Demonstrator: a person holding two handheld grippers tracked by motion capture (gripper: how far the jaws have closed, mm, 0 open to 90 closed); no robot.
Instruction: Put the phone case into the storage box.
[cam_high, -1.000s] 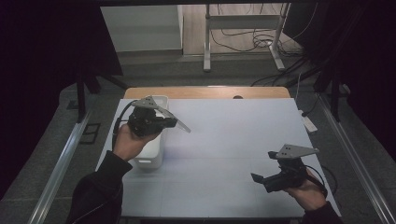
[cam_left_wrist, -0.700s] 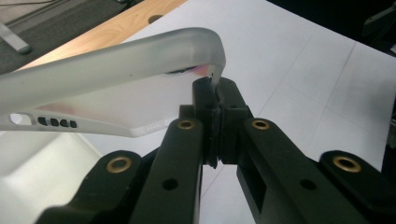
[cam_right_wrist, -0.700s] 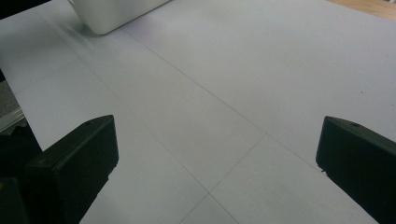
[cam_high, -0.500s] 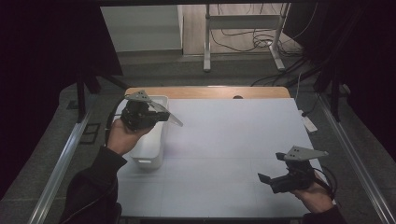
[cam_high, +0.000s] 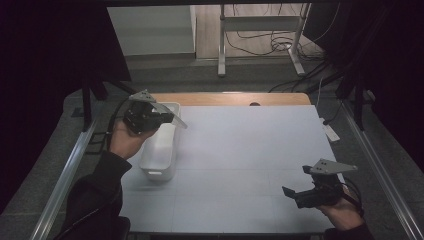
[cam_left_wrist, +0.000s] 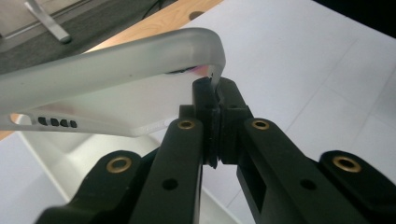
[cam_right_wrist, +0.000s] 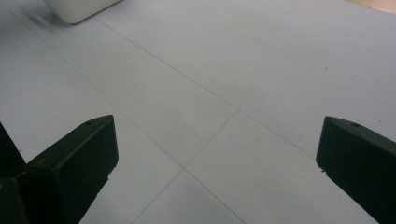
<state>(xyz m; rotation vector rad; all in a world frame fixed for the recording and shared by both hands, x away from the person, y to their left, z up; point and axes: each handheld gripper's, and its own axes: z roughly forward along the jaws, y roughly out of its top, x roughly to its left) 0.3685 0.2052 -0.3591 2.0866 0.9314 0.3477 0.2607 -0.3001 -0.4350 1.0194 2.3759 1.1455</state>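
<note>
Left gripper (cam_left_wrist: 215, 100), seen along its own black jaws, was clamped shut on the corner of a translucent phone case (cam_left_wrist: 107, 70), the jaws meeting on the case's thin rounded rim with no gap between them. The case jutted sideways from that pinch; a row of small slots showed along one edge. In the high view the left gripper (cam_high: 159, 119) was held in the air at the left side of the tabletop (cam_high: 250, 150), above the far end of a white bin (cam_high: 161, 150), with the phone case (cam_high: 172, 119) projecting as a pale strip over the bin's far right corner. The bin stood lengthwise on the tabletop, its inside not clear enough to tell its contents.

Right gripper (cam_high: 300, 194) rested low near the front right corner of the tabletop, well apart from the bin; in its own view its two jaws stood wide apart over bare white surface, with a corner of the white bin (cam_right_wrist: 79, 9) at the top left.

Step in hand, by judgement: carrying the case above the bin, either just lifted out or about to be set in. The next move would call for a steady pinch, since the grip held only the rim at one corner and the case could pivot or slip.
</note>
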